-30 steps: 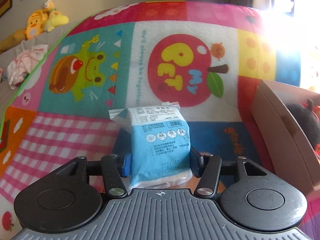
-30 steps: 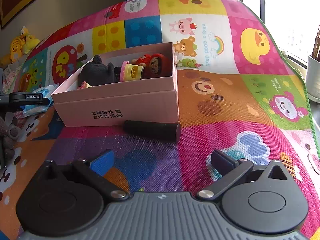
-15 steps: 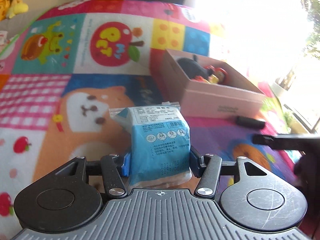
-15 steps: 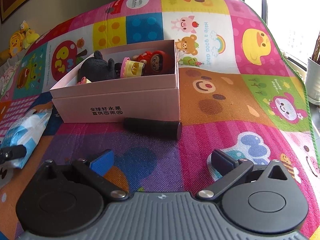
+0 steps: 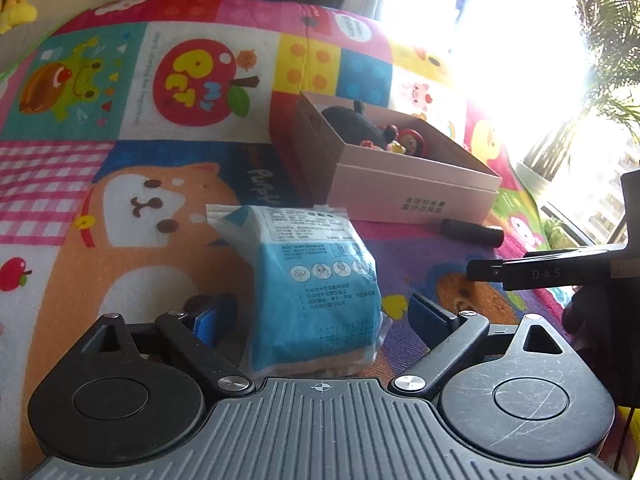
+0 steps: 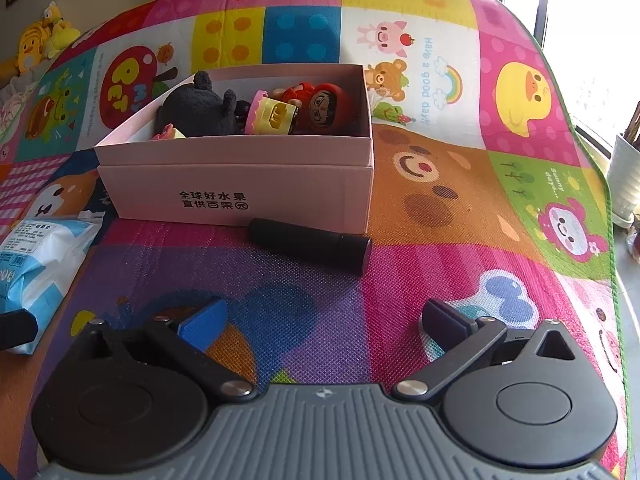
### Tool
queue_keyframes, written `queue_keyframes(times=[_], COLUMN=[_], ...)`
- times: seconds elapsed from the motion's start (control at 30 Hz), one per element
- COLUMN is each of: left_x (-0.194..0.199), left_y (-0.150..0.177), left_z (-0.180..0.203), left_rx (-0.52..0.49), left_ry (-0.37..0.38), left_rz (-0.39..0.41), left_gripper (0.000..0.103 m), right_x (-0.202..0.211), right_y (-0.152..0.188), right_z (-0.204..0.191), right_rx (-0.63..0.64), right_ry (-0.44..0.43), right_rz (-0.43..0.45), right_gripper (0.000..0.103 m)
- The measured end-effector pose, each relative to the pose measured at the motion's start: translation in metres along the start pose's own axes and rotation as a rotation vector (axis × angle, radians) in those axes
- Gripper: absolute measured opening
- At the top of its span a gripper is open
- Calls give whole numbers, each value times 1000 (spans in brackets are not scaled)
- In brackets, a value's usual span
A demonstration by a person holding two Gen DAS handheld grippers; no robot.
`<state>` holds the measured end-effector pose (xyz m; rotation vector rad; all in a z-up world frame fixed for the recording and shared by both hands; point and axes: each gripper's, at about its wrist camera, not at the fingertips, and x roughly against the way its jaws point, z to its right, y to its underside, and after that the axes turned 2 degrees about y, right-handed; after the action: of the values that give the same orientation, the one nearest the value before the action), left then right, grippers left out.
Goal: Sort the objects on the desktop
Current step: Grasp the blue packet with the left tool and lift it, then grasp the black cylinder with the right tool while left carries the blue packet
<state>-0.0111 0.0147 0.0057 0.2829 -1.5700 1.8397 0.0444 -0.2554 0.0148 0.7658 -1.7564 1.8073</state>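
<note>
Both your grippers gape: the left gripper (image 5: pixel 316 316) is opening around the blue packet (image 5: pixel 316 280), which could topple.

Blue-white packet (image 5: pixel 316 284) — pink box (image 6: pixel 240 184), apparently black cylinder (image 6: pixel 310 246).

my left claw (image 5: pixel 316 314): jaws opening, pads clear of blue wipes pack (image 5: pixel 316 280) between them | pack on play mat (image 5: pixel 120 208) | pink box (image 5: pixel 404 184) beyond
</note>
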Motion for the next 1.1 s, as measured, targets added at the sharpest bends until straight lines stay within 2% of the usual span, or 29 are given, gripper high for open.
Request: queue_keyframes(times=[0.13,0.33,0.5,0.57,0.67,0.77,0.93,1.1], left_x=[1,0,-1,0,-1,-1,-1,-1], left_y=[1,0,1,1,1,1,1,2], left_z=[2,-2,-1,-1,-1,0,-1,0], left_rx=[-5,15,15,17,16,14,15,21], left_ry=[-9,5,-8,-10,-12,-14,-13,-8], left_rz=[6,1,2,3,2,1,2,3], left_gripper=[97,99,99,100,100,100,100,100], right_x=[1,-6,-8,-2,8,3,-17,-23], right_y=[-6,-19,-23,-23,-22,-23,-27,-35], right_z=[7,25,22,23,22,13,-9,-20], right_rx=[13,20,64,34,-43,-85,-53,-15], right_ry=[-9,171,318,292,179,90,75,79], right_rz=[-22,6,84,97,109,82,59,76], right_gripper=[103,103,103,103,103,103,103,102])
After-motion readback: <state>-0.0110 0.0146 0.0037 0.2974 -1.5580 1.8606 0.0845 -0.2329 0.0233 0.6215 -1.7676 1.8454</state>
